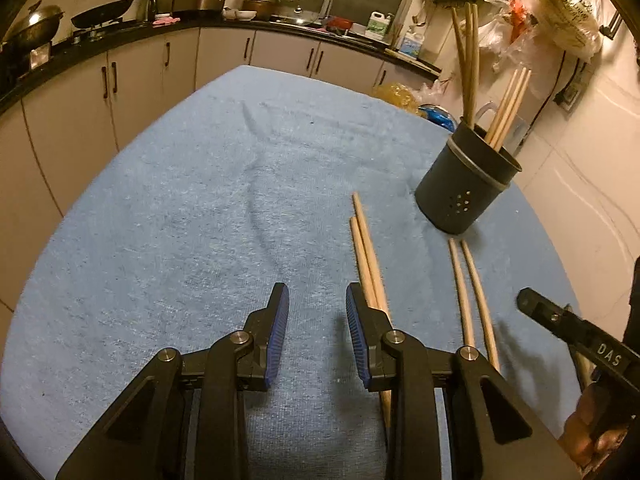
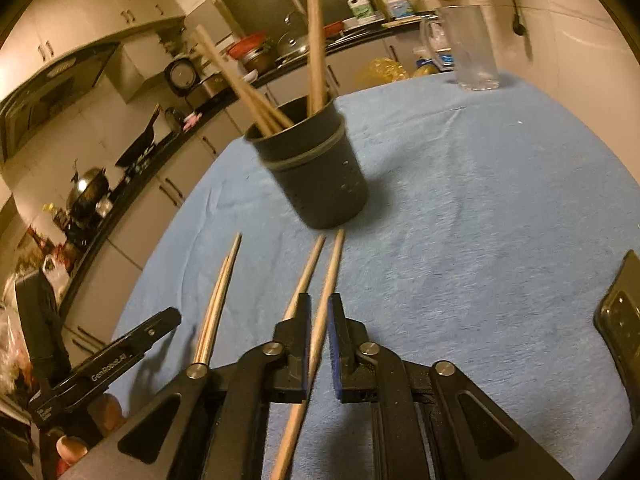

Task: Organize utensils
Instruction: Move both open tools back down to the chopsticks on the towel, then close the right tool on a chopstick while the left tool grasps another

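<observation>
A dark utensil holder stands on the blue cloth with several wooden chopsticks upright in it. Two pairs of chopsticks lie flat in front of it. My left gripper is open low over the cloth with nothing between its fingers. One pair runs just outside and under its right finger. My right gripper is open only a little. One chopstick of the other pair lies in the narrow gap between its pads, and its mate passes outside the left finger.
The table under the blue cloth ends at kitchen cabinets on the left and a wall on the right. A clear plastic jug stands at the far edge. A dark phone lies to the right of my right gripper.
</observation>
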A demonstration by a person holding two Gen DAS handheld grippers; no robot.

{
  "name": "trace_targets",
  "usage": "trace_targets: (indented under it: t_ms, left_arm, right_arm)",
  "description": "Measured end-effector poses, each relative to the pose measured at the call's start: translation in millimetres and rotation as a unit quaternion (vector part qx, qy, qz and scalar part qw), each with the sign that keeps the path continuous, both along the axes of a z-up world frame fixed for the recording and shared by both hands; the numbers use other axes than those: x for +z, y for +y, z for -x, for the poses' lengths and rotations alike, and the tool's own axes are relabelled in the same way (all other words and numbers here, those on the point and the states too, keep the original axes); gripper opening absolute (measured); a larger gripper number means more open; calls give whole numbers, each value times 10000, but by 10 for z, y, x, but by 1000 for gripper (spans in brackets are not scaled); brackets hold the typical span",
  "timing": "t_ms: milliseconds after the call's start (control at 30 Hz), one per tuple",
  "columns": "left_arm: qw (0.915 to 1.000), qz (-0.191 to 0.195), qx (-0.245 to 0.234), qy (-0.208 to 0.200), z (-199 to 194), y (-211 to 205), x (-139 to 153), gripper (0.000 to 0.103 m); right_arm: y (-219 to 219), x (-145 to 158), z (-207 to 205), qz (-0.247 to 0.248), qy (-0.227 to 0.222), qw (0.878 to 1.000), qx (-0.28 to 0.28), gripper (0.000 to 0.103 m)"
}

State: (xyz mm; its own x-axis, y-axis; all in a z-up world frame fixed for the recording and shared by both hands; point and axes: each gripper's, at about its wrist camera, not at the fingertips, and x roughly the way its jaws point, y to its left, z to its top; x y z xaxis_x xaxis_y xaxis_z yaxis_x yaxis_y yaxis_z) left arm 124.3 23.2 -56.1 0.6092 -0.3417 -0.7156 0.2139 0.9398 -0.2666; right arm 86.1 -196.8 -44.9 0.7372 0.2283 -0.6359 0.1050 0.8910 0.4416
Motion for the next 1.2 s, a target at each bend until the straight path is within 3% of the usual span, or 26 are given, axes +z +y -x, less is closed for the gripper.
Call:
trace_targets:
  t_ms: [100, 400, 567, 600, 767, 933, 1100, 1200]
  left_arm:
    - [9999, 132, -93, 62, -13, 12, -10, 28]
    - [9993, 294, -167, 147, -47, 12, -24, 28]
    - [9993, 244, -199, 179, -58, -20, -27, 28]
    - [9994, 199, -208, 200, -58, -32, -27, 28]
    - [9985, 135, -331, 411, -79, -111, -32, 28]
    - [9976, -337, -431, 425, -82, -298, -33, 28]
    - [9965, -479, -467, 508, -92, -363, -36, 28]
    - [9945, -758, -492, 538, -106, -443, -22, 28]
  right_arm:
    - [71, -24, -63, 84, 126, 9999, 66, 23]
    - [203, -130, -340, 618, 617, 9961, 121, 23]
    - [241, -175, -421, 900, 781, 9927, 161, 16]
    - [246, -176, -428, 1000, 808, 9916, 161, 10]
    - [94, -174, -360, 1097, 907, 9898, -29, 8]
    - [-60, -186, -214, 845, 881, 9925, -95, 8]
    - [-119, -197, -135, 657, 814, 9945, -53, 8]
    - [-138, -201, -113, 587, 789, 9951, -36, 8]
